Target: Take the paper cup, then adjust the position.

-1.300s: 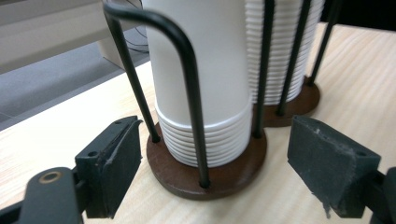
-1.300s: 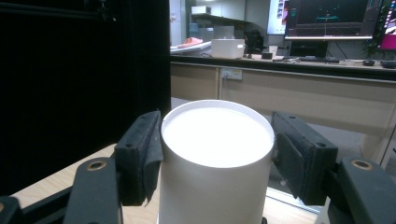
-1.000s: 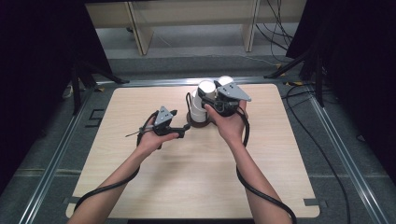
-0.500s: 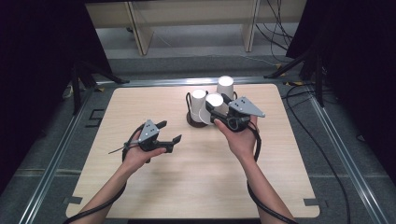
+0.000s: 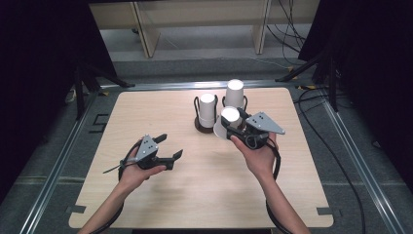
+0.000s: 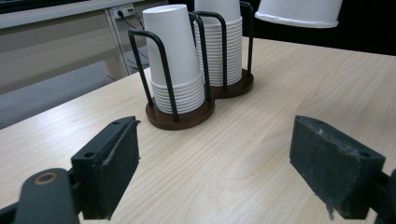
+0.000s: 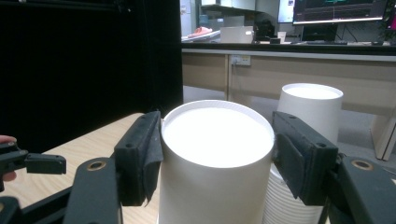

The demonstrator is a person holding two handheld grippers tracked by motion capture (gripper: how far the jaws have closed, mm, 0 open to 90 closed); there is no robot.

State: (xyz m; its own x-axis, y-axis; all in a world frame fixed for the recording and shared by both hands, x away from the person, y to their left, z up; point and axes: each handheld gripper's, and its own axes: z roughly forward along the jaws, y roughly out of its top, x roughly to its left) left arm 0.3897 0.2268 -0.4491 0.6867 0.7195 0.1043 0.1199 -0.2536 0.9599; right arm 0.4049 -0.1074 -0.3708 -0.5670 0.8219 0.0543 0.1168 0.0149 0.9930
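Left hand (image 5: pixel 132 171) low over the near left of the table (image 5: pixel 160 204), forearm in from the bottom edge, left gripper (image 5: pixel 171 146) pointing right and slightly away toward the cup stacks; jaws apart with nothing between them, having just been opening a little, bare wood visible between the two black pads (image 6: pixel 111 164) in the left gripper view. Right hand (image 5: pixel 258 155) raised near the table's middle right, palm up, wrist bent back, right gripper (image 5: pixel 235 123) aimed away and to the left, grey plate on top. Jaws clamped on a cup (image 5: pixel 227 122), one pad (image 7: pixel 140 156) pressed to each side just under its closed end. Cup white, plain paper, upside down with the flat bottom facing up and the wide rim tilted toward the left; held off the table, just in front of the two holders and apart from them. Behind it, left stack (image 5: pixel 207 109) and right stack (image 5: pixel 234 95) of the same white cups, nested upside down, each inside a black wire holder on a dark round base (image 6: pixel 180 119), the two bases touching. Right stack taller than the left.
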